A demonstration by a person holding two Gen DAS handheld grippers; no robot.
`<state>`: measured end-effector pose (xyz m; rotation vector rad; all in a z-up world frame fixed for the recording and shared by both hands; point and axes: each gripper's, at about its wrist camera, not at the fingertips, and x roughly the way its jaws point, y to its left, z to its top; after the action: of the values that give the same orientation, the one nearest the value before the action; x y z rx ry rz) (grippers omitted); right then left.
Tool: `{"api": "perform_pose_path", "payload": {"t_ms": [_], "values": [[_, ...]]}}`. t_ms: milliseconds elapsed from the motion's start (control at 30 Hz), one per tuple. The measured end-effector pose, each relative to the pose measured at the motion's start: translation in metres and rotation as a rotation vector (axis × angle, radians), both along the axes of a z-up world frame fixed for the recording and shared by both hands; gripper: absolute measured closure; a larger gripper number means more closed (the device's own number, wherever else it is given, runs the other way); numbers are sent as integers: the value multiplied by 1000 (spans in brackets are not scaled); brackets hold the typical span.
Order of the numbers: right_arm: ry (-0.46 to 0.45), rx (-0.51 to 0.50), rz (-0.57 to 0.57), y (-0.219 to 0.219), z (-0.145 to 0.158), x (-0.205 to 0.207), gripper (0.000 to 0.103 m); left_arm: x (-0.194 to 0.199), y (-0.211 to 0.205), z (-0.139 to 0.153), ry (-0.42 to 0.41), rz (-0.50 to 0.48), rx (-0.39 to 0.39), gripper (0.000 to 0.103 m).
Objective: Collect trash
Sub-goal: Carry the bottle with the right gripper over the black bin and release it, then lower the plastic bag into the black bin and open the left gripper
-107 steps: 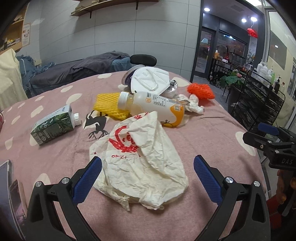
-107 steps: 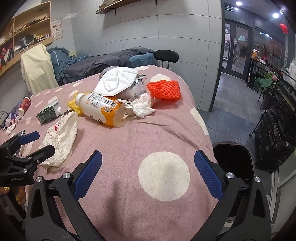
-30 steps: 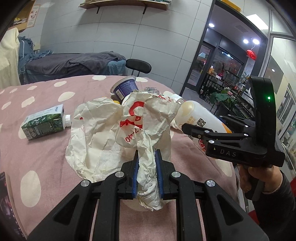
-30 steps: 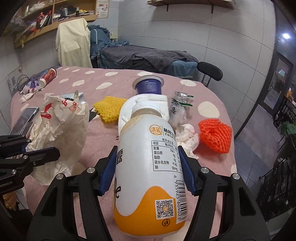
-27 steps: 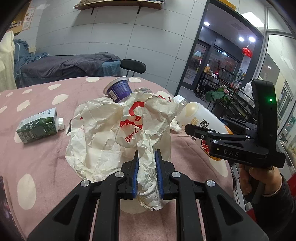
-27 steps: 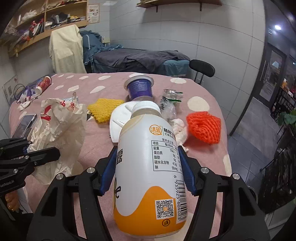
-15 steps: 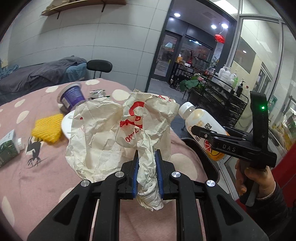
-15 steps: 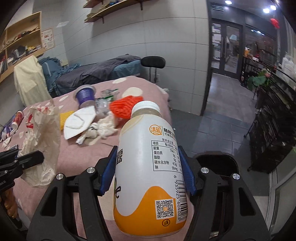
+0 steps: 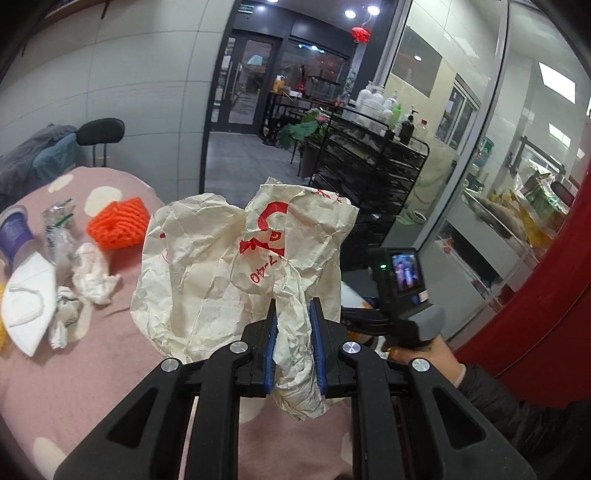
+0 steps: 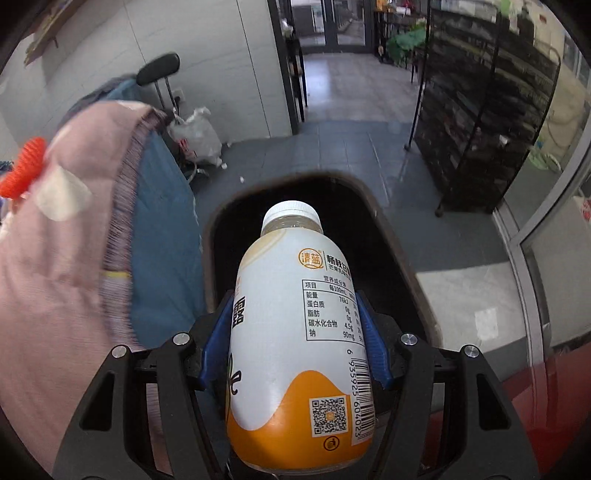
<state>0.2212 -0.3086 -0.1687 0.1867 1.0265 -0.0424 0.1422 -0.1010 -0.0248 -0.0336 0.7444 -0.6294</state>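
Bright ceiling lights (image 9: 360,12) shine at 12 o'clock. Edges bend round and go dark. The pink tabletop (image 10: 55,258) at 9 o'clock looks smeared.

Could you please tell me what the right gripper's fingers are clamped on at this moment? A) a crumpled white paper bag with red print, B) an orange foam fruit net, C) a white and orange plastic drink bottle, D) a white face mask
C: the right gripper has its blue fingers pressed against both sides of the white and orange plastic drink bottle, held above the dark bin opening.
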Motion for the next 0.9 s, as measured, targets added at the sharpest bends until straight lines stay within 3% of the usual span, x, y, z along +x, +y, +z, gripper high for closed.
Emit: {"api": "perform_pose_path", "payload": {"t_ms": [233,500,633,767,900], "values": [[149,54,-40,-6,-70,29,40,20,-34,-15,64,-37,22,87],[156,57,-68,-10,-83,33,39,37,-52,-33,158,-79,43,87],[123,50,-108,-13,-72,13,38,49,-64,-45,229,-95,49,87],[54,-6,-191,-23,-42,-16,23,58,-80,-56,285,-114,58,87],[-8,-114,-282,-40,-15,-40,16,62,-102,-68,312,-139,110,87]]}}
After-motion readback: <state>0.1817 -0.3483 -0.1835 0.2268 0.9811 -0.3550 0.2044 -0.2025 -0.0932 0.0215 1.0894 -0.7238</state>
